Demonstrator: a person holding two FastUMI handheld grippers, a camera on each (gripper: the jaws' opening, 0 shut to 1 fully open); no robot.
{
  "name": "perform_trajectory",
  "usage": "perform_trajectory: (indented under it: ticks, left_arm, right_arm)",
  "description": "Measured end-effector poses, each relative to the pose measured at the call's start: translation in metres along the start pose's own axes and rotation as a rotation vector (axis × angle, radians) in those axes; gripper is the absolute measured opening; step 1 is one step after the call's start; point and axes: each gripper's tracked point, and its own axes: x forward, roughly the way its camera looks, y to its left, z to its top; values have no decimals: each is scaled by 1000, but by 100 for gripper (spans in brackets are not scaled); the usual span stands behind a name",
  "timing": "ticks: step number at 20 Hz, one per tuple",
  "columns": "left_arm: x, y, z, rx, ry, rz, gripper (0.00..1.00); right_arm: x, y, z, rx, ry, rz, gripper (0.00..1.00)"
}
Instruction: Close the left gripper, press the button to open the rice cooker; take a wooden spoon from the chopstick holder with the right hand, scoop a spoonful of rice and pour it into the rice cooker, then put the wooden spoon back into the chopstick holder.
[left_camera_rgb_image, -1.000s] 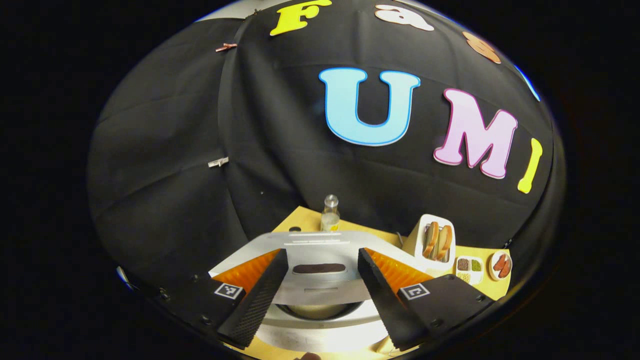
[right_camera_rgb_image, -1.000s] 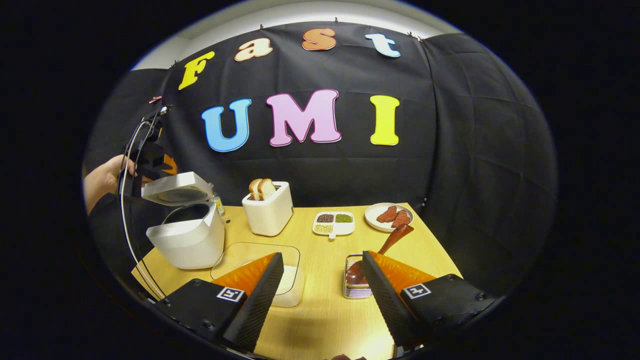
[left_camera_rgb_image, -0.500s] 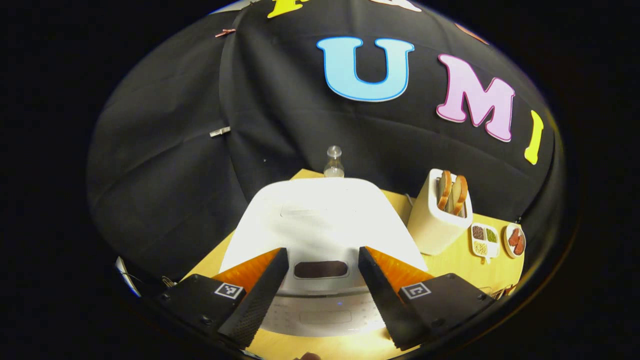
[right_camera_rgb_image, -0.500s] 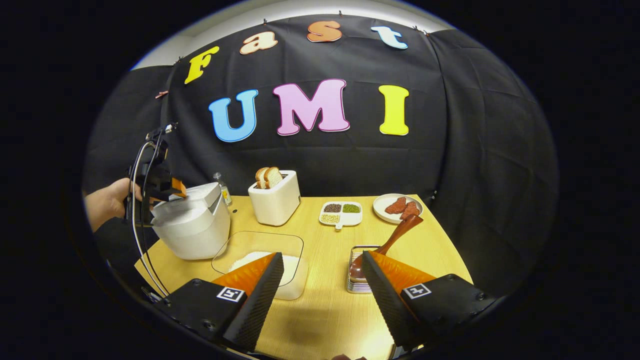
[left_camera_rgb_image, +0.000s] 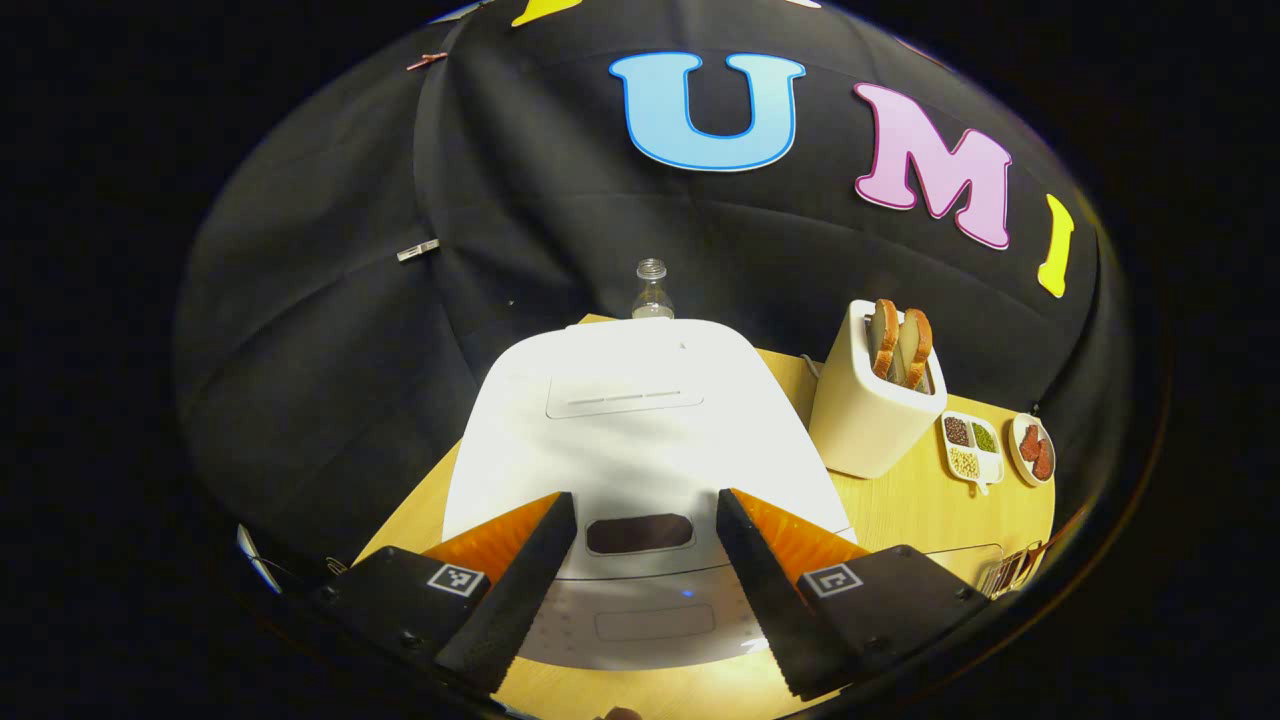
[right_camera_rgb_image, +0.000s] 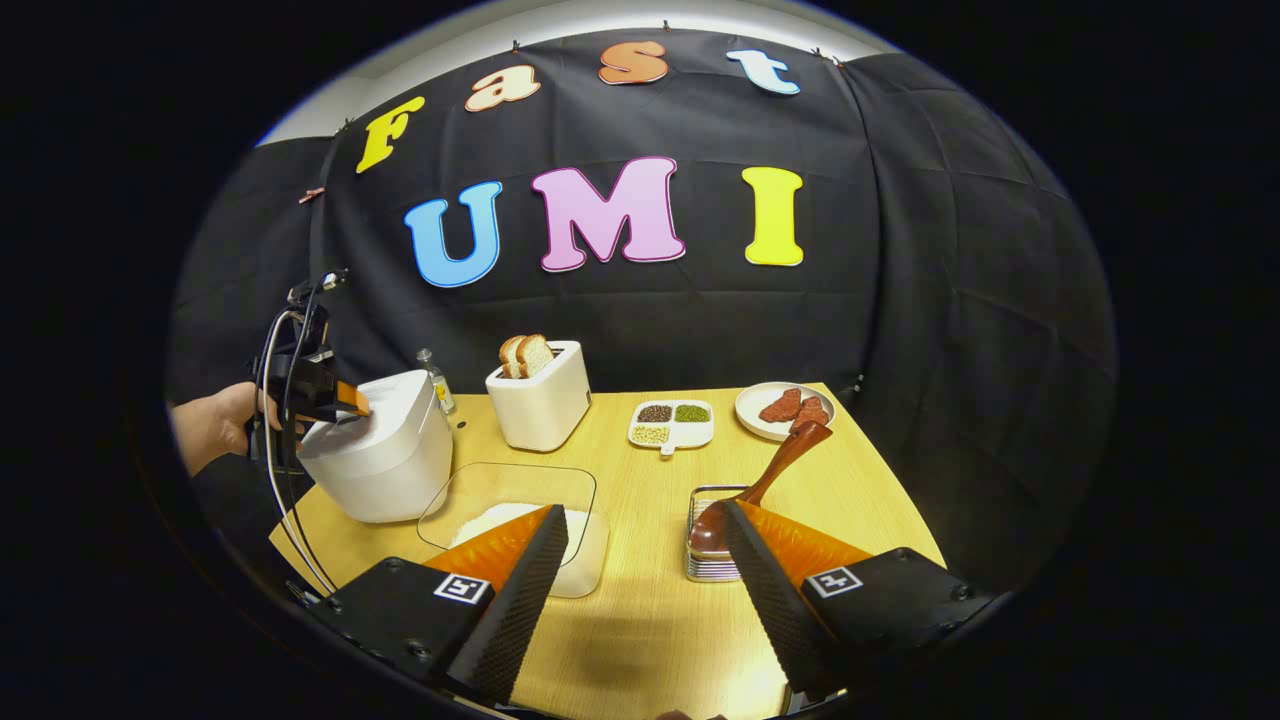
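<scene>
The left gripper (left_camera_rgb_image: 640, 590) hangs with its fingers apart just above the front of the shut rice cooker (left_camera_rgb_image: 640, 420), the dark button (left_camera_rgb_image: 640, 533) between them. The right gripper (right_camera_rgb_image: 640, 600) is spread wide over the desk (right_camera_rgb_image: 640, 630), holding nothing; the wooden spoon (right_camera_rgb_image: 770, 480) leans in the chopstick holder (right_camera_rgb_image: 705, 565) just ahead of its right finger, and the rice container (right_camera_rgb_image: 500, 500) lies ahead of its left finger.

We can't see past the closed lid of the rice cooker (left_camera_rgb_image: 640, 420), so its inside stays hidden. Just right of the cooker, the rice in the clear container (right_camera_rgb_image: 520, 505) is half covered by the right gripper's finger (right_camera_rgb_image: 520, 575). Farther right of the cooker, the wooden spoon (right_camera_rgb_image: 765, 480) has its bowl tucked behind the other finger, and the chopstick holder (right_camera_rgb_image: 705, 560) is partly blocked too.
</scene>
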Motion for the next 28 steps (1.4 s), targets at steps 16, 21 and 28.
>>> perform_trajectory:
  ticks: [16,21,28]
  left_arm:
    - [-254,-29,15,127,-430,-295,96]
    - [-290,-44,-13,162,-432,-425,96]
    - [-319,-54,-24,88,-444,-349,95]
  right_arm:
    - [-79,9,109,-70,-219,-98,98]
    - [-126,8,114,-13,-253,-173,98]
    - [-154,-12,111,-11,-259,-58,99]
